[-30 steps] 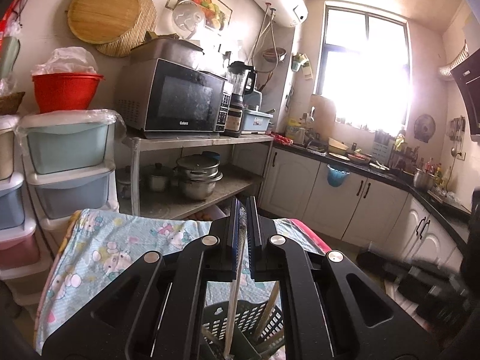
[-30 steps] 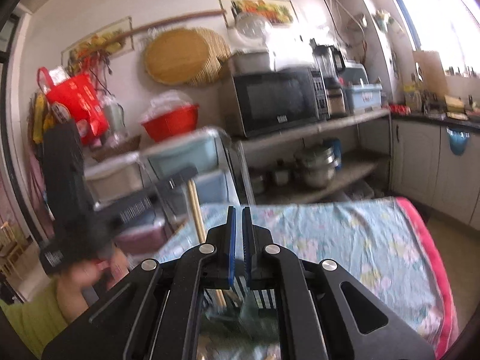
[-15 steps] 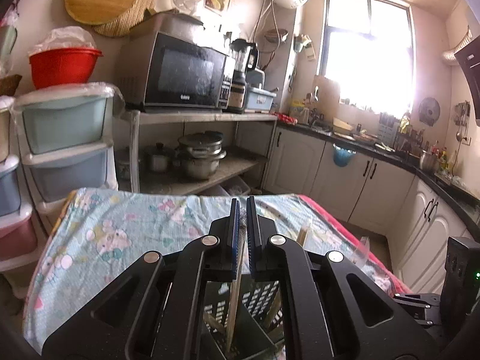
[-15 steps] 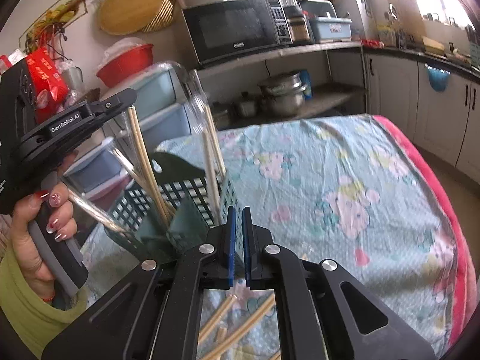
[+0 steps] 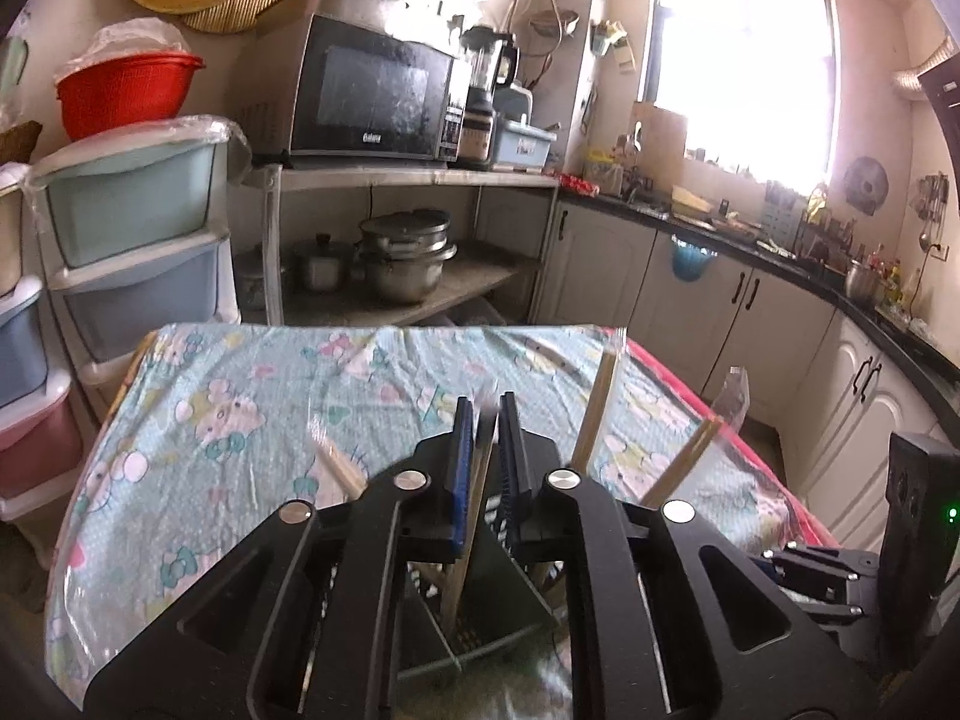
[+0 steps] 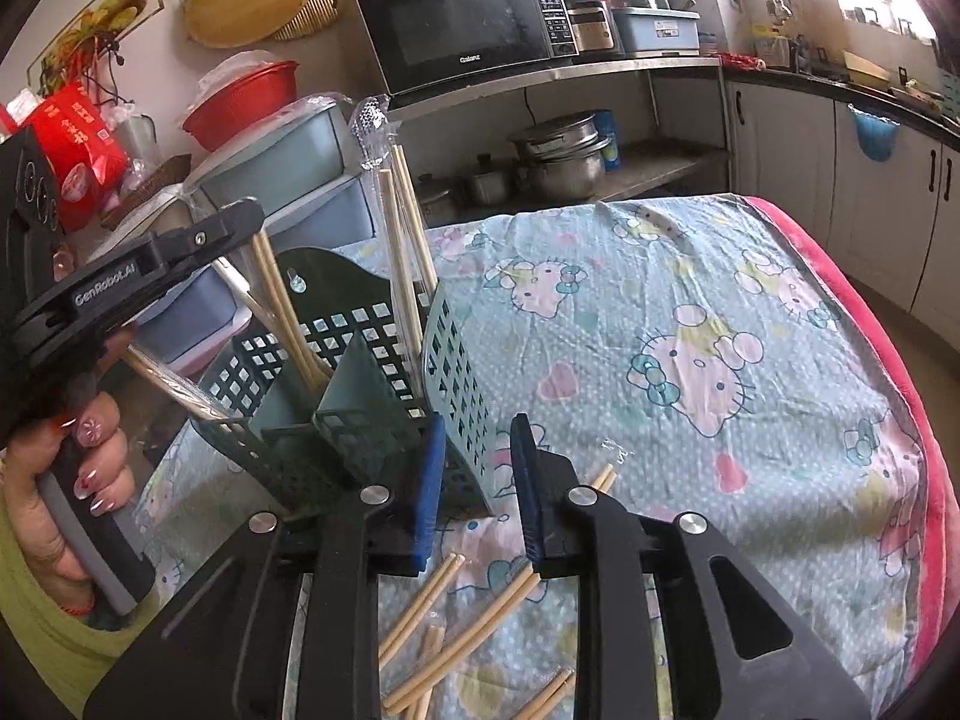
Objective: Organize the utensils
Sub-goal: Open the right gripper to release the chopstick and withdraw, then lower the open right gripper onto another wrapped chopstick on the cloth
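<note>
My left tongs (image 5: 485, 414): opening, narrow gap, a wrapped chopstick (image 5: 474, 492) btwn the pads, its lower end down in the green caddy (image 6: 336, 372) on the table (image 6: 750, 312). Right tongs (image 6: 477, 468): opening too, spread w/ nothing btwn, over loose chopsticks (image 6: 462, 618) lying beside the caddy.

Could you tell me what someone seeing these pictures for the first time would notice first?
Probably the green perforated plastic utensil basket near the left of the table, with wrapped wooden chopsticks standing in it. It sits on a pale blue cartoon-cat tablecloth, where loose bamboo chopsticks lie under the right claw, whose jaws are opening with nothing between them. Behind, a black microwave oven rests on a metal shelf.
</note>
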The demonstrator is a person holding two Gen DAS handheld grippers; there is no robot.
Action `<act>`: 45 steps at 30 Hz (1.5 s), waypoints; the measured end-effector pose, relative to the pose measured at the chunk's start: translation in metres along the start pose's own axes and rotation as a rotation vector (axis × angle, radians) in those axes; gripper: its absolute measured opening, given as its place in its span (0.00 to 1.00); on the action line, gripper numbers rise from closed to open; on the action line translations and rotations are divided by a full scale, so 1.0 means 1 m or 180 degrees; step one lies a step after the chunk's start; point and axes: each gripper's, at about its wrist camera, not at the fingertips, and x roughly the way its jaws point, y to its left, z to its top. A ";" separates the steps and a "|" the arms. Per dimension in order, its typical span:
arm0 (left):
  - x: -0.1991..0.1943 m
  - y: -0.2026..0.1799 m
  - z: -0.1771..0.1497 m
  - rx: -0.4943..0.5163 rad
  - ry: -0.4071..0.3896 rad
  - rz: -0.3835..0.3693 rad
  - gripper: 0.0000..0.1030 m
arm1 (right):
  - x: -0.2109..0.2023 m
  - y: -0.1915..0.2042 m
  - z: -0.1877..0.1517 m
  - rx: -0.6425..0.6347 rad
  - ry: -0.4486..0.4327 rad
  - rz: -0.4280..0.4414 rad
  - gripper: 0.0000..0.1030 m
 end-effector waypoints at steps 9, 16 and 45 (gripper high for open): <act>-0.010 0.000 -0.012 0.0026 0.0167 -0.0018 0.38 | -0.008 -0.002 -0.004 0.0017 0.0001 -0.0046 0.41; -0.025 -0.002 -0.016 0.0034 0.0195 -0.0078 0.56 | -0.017 -0.002 -0.007 0.0014 -0.0019 -0.0058 0.49; -0.077 -0.003 -0.069 -0.0167 0.0304 -0.0217 0.90 | -0.068 0.010 -0.034 -0.0021 -0.0119 -0.0025 0.63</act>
